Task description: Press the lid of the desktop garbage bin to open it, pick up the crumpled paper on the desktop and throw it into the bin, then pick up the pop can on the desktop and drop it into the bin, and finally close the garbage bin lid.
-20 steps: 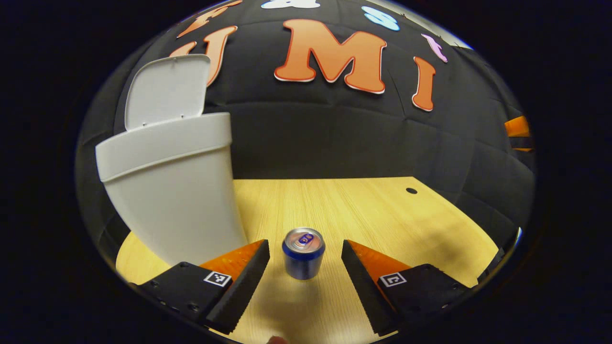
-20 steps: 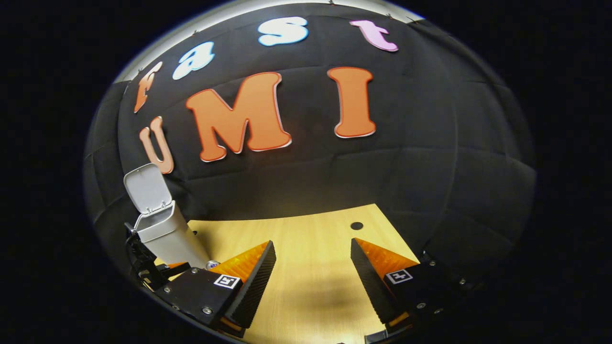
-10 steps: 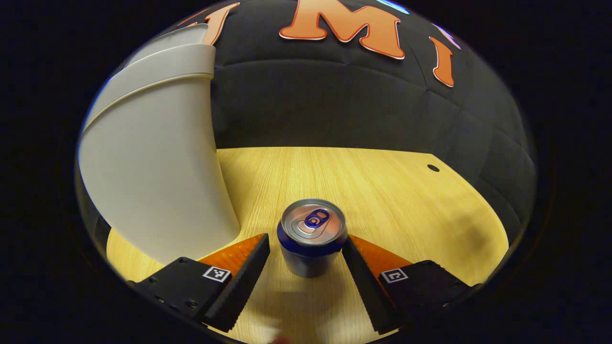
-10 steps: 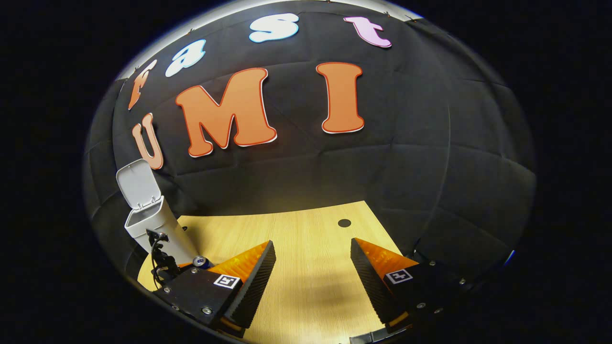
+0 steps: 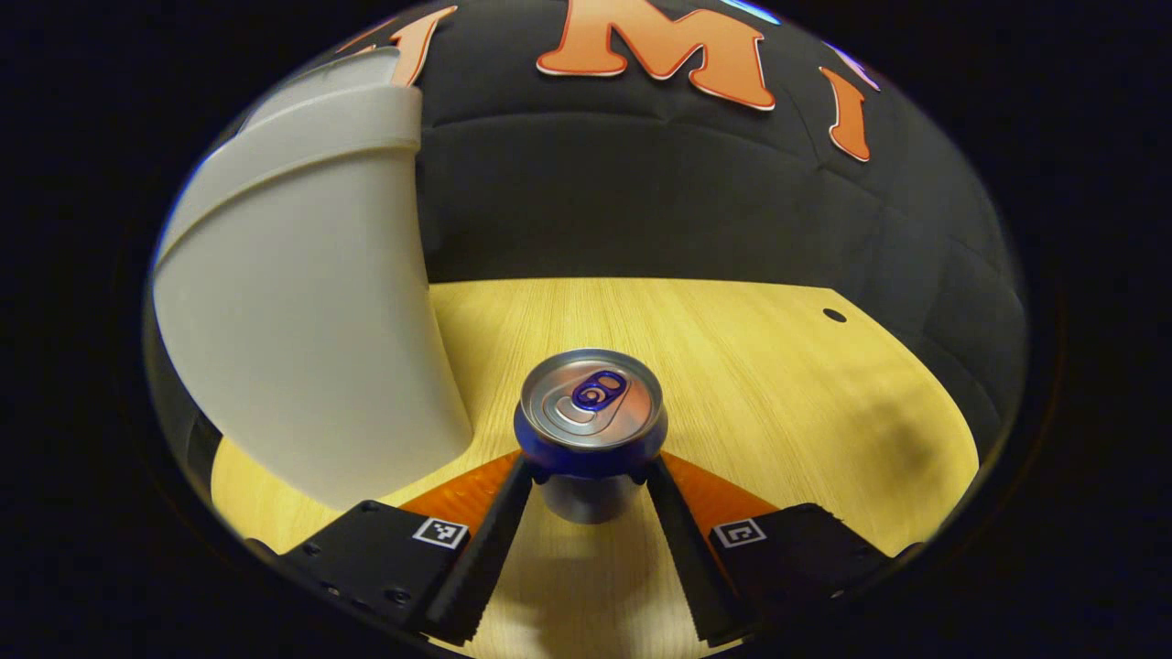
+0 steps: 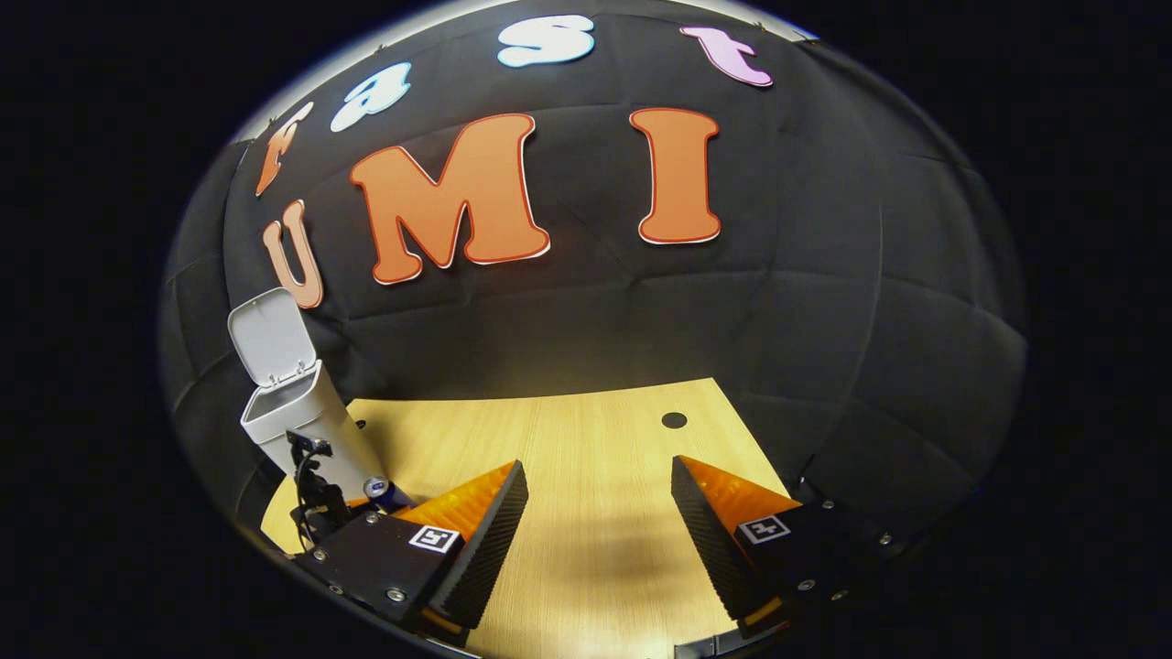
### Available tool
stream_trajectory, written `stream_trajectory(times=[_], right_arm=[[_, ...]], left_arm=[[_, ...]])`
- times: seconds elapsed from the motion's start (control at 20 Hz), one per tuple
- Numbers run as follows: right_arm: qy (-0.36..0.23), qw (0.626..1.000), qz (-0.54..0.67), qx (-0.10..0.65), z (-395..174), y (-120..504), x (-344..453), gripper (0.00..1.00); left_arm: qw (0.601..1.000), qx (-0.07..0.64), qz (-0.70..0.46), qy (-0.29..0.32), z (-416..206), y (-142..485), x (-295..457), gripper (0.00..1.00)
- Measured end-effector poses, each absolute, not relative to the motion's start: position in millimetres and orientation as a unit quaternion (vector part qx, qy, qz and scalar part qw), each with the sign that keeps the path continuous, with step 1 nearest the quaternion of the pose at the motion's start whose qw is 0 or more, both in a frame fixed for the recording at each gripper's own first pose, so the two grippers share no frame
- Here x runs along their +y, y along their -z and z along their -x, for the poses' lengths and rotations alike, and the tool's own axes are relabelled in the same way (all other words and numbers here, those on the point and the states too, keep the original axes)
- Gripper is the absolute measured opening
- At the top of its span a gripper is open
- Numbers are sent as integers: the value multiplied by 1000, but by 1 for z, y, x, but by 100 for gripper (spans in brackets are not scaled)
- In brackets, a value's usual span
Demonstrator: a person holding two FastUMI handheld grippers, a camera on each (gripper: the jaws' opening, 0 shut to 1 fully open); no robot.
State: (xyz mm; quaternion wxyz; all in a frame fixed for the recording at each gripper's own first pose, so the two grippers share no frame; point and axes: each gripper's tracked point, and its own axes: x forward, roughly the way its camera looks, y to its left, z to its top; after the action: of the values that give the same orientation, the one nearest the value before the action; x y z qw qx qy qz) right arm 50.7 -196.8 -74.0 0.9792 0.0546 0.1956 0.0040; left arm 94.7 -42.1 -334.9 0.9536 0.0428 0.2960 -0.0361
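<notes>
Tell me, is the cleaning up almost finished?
More than halfway. The bin's lid already stands open, and no crumpled paper lies on the desk, so it has probably gone in. The left claw has both fingers pressed on the pop can, which stands beside the bin. Left: drop the can in and close the lid.

Light wooden table before black cloth wall

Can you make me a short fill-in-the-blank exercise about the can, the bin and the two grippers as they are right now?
1. The left gripper has its two fingers pressed on the ____.
2. The bin stands with its lid ____.
3. The right gripper has its jaws ____ over the table.

Missing words: pop can; open; open
</notes>
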Motion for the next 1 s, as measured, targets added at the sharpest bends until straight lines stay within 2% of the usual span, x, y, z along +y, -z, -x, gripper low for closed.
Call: stream_trajectory(times=[0.35, 0.7, 0.85, 1.0], right_arm=[[-42, 982, -85, 163, -54, 55, -171, 95], [-87, 976, -142, 140, -65, 42, -142, 95], [-89, 977, -134, 139, -64, 39, -141, 94], [-82, 978, -130, 137, -63, 37, -145, 95]], left_arm=[[961, 273, -31, 38, -55, 207, -23, 82], [980, 189, 5, -56, -53, 32, 57, 80], [982, 161, -8, -97, -63, 1, 105, 80], [976, 186, -11, -113, -93, 16, 127, 80]])
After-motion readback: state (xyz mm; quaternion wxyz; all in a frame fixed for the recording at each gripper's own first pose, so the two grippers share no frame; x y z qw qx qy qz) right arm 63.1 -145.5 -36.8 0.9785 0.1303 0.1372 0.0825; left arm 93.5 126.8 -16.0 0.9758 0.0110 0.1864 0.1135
